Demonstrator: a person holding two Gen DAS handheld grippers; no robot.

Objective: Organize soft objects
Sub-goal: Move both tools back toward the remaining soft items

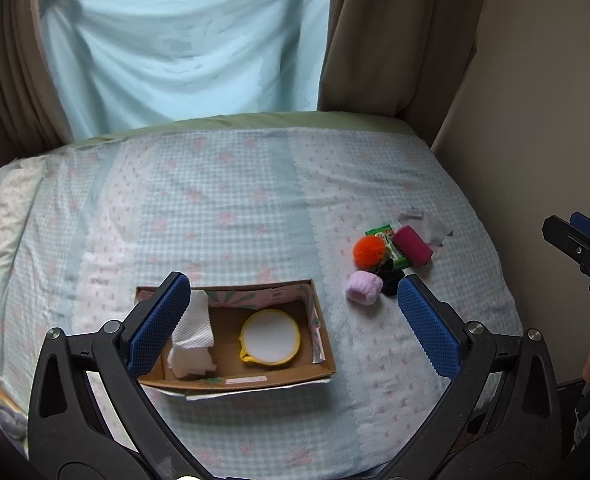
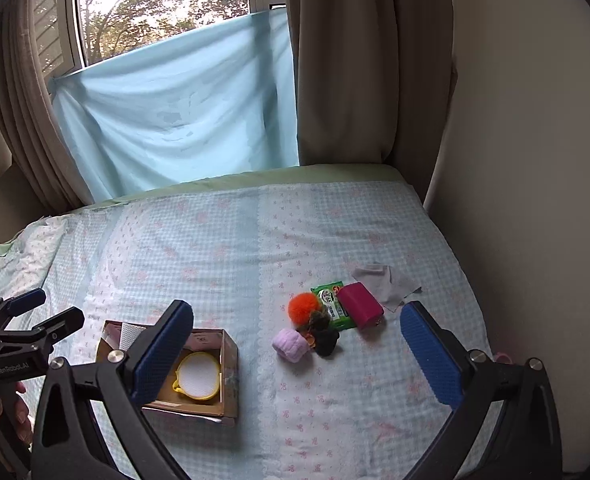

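A cardboard box [image 1: 315, 332] [image 2: 231, 364] lies on the bed, holding a crumpled white tissue [image 1: 193, 332] and a round white pad with a yellow rim [image 1: 270, 338] [image 2: 198, 376]. My left gripper [image 1: 293, 320] hovers open over the box, nothing between its fingers. To the right lies a cluster: an orange pompom [image 1: 370, 252] [image 2: 303, 306], a lilac scrunchie [image 1: 363, 287] [image 2: 291, 345], a black fuzzy item [image 2: 326, 342], a green tissue pack [image 2: 333, 304], a magenta pouch [image 1: 411, 246] [image 2: 361, 305] and a grey cloth [image 2: 383, 280]. My right gripper [image 2: 297, 338] is open above that cluster, holding nothing.
The bed is covered by a pale blue checked sheet [image 1: 223, 208] with pink bows. A beige wall [image 2: 535, 160] borders the bed on the right. Brown curtains [image 2: 355, 60] and a light blue cloth [image 2: 183, 112] hang at the window behind.
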